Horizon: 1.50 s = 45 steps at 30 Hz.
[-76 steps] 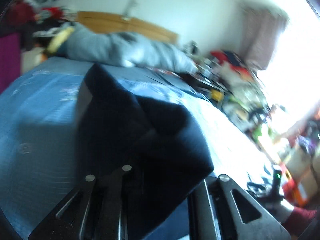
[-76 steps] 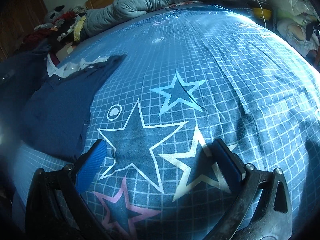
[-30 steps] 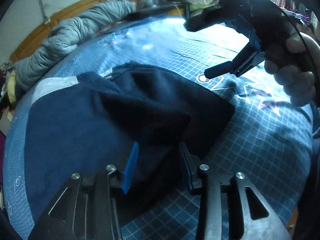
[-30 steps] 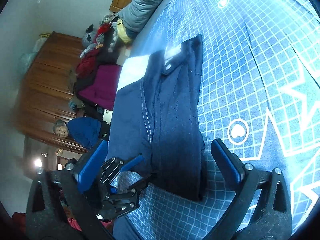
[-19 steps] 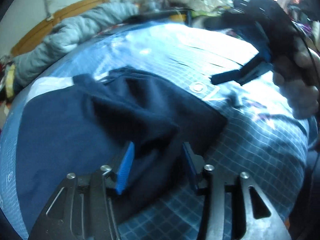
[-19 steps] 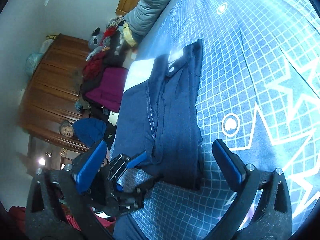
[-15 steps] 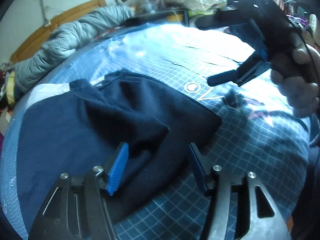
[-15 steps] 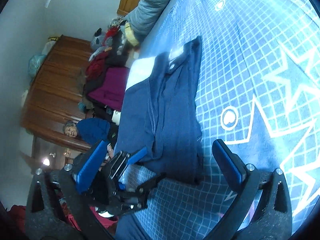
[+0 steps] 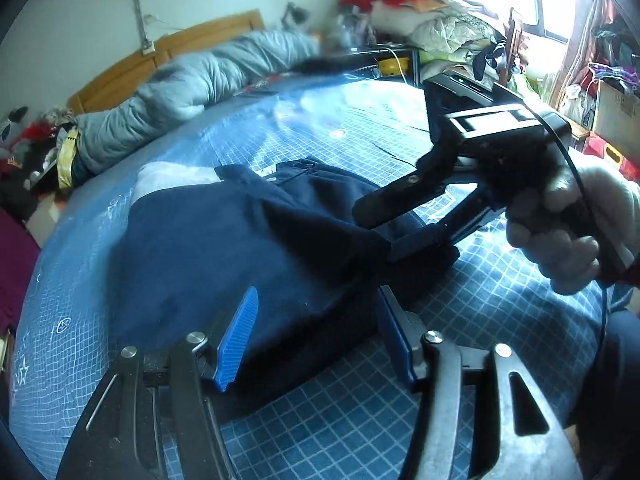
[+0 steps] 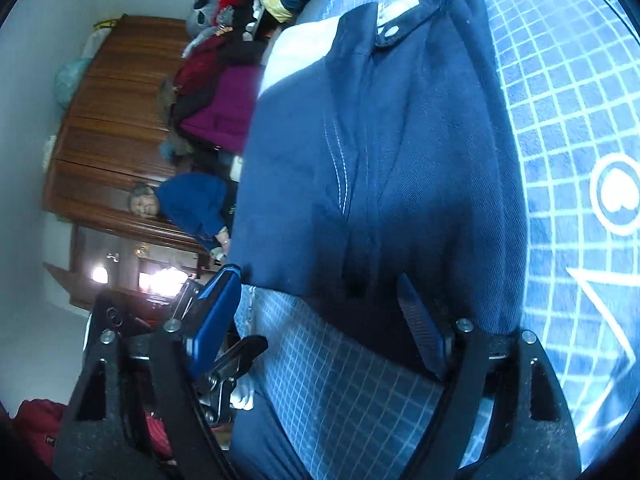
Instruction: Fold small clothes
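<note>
The folded garment (image 9: 224, 240) lies on the bed (image 9: 360, 420); behind the garment a quilt (image 9: 180, 92) lies, the right gripper (image 9: 404, 236) at its right edge.

navy garment (image 9: 224, 248) | partly folded, rumpled | lying on bed

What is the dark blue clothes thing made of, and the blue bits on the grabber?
The navy garment looks like a soft, matte woven cloth, maybe cotton twill: fine diagonal weave, pale stitching and a snap button show. The blue pads on the left gripper look like ribbed rubber or plastic; which one is unclear.
</note>
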Available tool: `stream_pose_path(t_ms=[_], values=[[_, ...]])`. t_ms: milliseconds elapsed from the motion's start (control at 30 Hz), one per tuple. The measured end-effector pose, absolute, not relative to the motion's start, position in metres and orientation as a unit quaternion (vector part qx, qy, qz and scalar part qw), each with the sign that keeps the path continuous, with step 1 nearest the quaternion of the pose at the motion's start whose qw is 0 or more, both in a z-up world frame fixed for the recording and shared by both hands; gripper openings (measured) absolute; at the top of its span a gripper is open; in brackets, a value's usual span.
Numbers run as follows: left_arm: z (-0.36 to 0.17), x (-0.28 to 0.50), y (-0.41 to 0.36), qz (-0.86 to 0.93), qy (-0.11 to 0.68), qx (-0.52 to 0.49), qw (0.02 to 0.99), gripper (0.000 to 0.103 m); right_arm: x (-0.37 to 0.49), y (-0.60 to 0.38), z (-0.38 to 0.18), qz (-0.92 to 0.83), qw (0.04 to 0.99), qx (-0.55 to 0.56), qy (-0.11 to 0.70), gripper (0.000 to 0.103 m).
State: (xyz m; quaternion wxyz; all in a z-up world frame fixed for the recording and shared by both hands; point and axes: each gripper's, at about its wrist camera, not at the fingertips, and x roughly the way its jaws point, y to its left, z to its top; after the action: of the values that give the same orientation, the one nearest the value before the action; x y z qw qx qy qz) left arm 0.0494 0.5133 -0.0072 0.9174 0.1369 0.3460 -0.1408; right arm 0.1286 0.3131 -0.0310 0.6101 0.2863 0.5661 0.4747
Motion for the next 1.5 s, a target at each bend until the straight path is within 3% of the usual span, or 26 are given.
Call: stream_pose_path(t_ms=[100,133,167,200,400,533,600,633,700,733,767,833,1000,1167,1300,1333,1367,1400,1433,1500], values=[[-0.008,0.052,0.516,-0.139,0.345,0.133,0.918,0.062,0.128,0.316,-0.026,0.472,0.613,0.287,0.565,0.071],[-0.01,0.054,0.516,-0.14,0.348,0.133,0.917,0.062,0.127,0.317,-0.023,0.471,0.615,0.286,0.563,0.05],[-0.011,0.056,0.515,-0.139,0.348,0.138,0.917,0.063,0.126,0.317,-0.017,0.472,0.621,0.282,0.558,0.02],[-0.012,0.057,0.513,-0.139,0.345,0.145,0.917,0.063,0.127,0.318,-0.014,0.473,0.624,0.284,0.554,0.006],[-0.018,0.064,0.502,-0.106,0.317,0.18,0.925,0.072,0.116,0.327,0.036,0.497,0.633,0.3,0.512,0.005],[-0.017,0.075,0.504,-0.072,0.305,0.187,0.931,0.071,0.107,0.335,0.049,0.506,0.635,0.287,0.509,0.005],[-0.015,0.082,0.506,-0.064,0.303,0.193,0.931,0.04,0.101,0.337,0.05,0.51,0.631,0.284,0.511,0.005],[-0.014,0.087,0.508,-0.063,0.305,0.196,0.93,0.009,0.102,0.336,0.05,0.513,0.629,0.284,0.511,0.007],[-0.009,0.091,0.518,-0.087,0.307,0.169,0.932,0.004,0.103,0.339,0.05,0.525,0.621,0.281,0.51,0.013],[-0.006,0.089,0.522,-0.086,0.302,0.164,0.935,0.003,0.105,0.337,0.05,0.524,0.621,0.28,0.512,0.028],[-0.002,0.086,0.525,-0.08,0.294,0.164,0.938,0.003,0.11,0.33,0.052,0.522,0.623,0.279,0.511,0.064],[0.005,0.081,0.534,-0.074,0.284,0.151,0.944,0.003,0.121,0.318,0.056,0.517,0.63,0.296,0.498,0.103],[0.022,0.071,0.558,-0.063,0.262,0.119,0.956,0.003,0.183,0.303,0.035,0.483,0.617,0.381,0.49,0.103],[0.029,0.063,0.571,-0.065,0.257,0.112,0.958,0.003,0.241,0.371,-0.005,0.463,0.57,0.388,0.557,0.103],[0.02,0.064,0.565,-0.081,0.268,0.131,0.951,0.003,0.262,0.407,-0.01,0.457,0.58,0.367,0.566,0.103],[0.015,0.063,0.56,-0.091,0.271,0.143,0.948,0.003,0.267,0.413,-0.01,0.46,0.584,0.36,0.563,0.094],[0.01,0.063,0.555,-0.098,0.273,0.156,0.944,0.003,0.27,0.419,-0.01,0.469,0.586,0.348,0.561,0.064],[0.005,0.063,0.549,-0.108,0.276,0.167,0.94,0.003,0.271,0.423,-0.009,0.466,0.599,0.321,0.566,0.047],[0.001,0.065,0.545,-0.116,0.279,0.169,0.938,0.004,0.272,0.425,-0.003,0.456,0.623,0.287,0.567,0.014],[-0.001,0.072,0.539,-0.135,0.284,0.152,0.937,0.004,0.27,0.41,0.014,0.455,0.655,0.255,0.547,0.013]])
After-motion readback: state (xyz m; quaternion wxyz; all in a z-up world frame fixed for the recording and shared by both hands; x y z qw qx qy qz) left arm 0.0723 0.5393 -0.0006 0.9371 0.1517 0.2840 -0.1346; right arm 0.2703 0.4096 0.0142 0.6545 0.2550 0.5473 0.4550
